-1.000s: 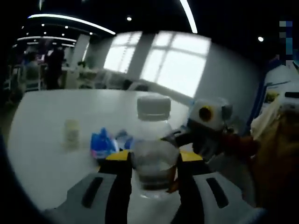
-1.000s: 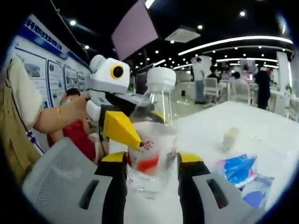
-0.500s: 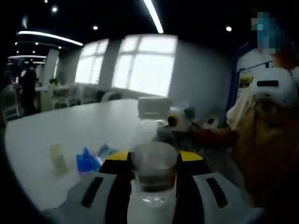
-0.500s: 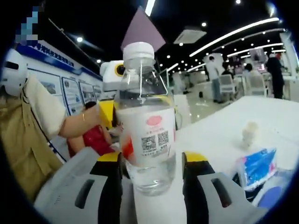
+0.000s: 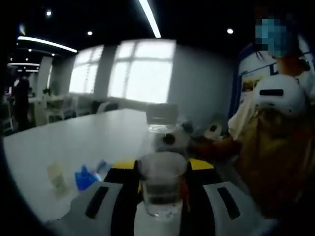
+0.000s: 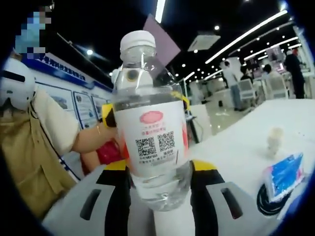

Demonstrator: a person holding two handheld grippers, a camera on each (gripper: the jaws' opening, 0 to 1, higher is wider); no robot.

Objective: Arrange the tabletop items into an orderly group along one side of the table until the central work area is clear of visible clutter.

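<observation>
Since a second ago our right tool [image 6: 158,174] has lifted the bottle [image 6: 152,142] and brought it upright, so it now stands tall in the middle of the right gripper view instead of leaning low beside the other tool. Its two jaws are clamped on the bottle's lower body. In the left gripper view, our left tool [image 5: 161,182] grips a clear glass [image 5: 161,183] at lower centre, and the bottle's white cap shows just above it.

Both items are off the counter [image 5: 74,142]. A blue packet [image 5: 84,178] and a small pale container [image 5: 57,178] still lie at lower left of the left gripper view; in the right gripper view they sit at the right edge.

We judge the step in hand is carrying bottle and glass to one side. To do it well, we should keep both upright, keep them from knocking together, set each down gently near the counter's edge, and release only once the base rests flat.
</observation>
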